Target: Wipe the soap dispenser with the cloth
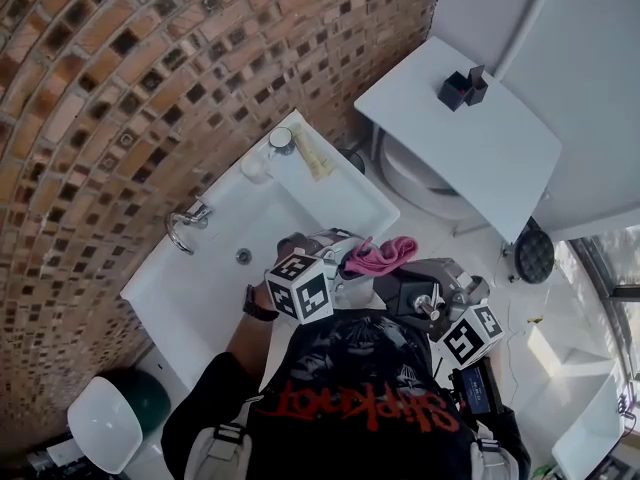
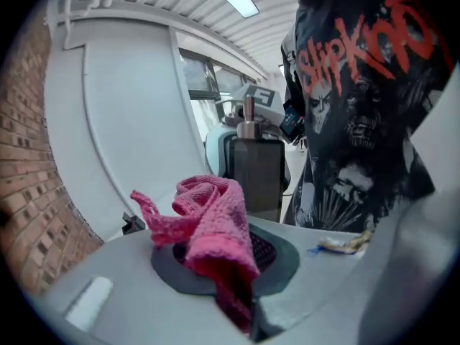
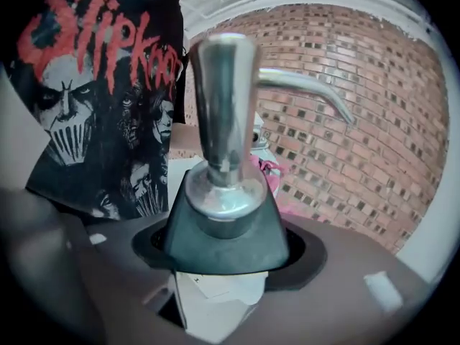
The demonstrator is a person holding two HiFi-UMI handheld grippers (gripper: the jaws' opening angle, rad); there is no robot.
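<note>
The pink knitted cloth (image 1: 381, 255) (image 2: 215, 221) hangs bunched from my left gripper (image 1: 345, 265) (image 2: 231, 268), which is shut on it. The soap dispenser (image 1: 408, 293) (image 3: 223, 225) is a dark bottle with a steel pump (image 3: 224, 99); my right gripper (image 1: 420, 298) (image 3: 223, 272) is shut on its body and holds it upright in front of the person's chest. In the left gripper view the soap dispenser (image 2: 255, 165) stands just beyond the cloth, apart from it. The right gripper view shows a bit of the cloth (image 3: 272, 169) behind the pump.
A white sink (image 1: 300, 203) with a chrome faucet (image 1: 188, 218) runs along the brick wall (image 1: 100, 98) on the left; a glass (image 1: 281, 141) and a tube (image 1: 313, 154) lie at its far end. A white shelf (image 1: 480, 148) bears a black object (image 1: 462, 88). A toilet (image 1: 420, 180) sits below it.
</note>
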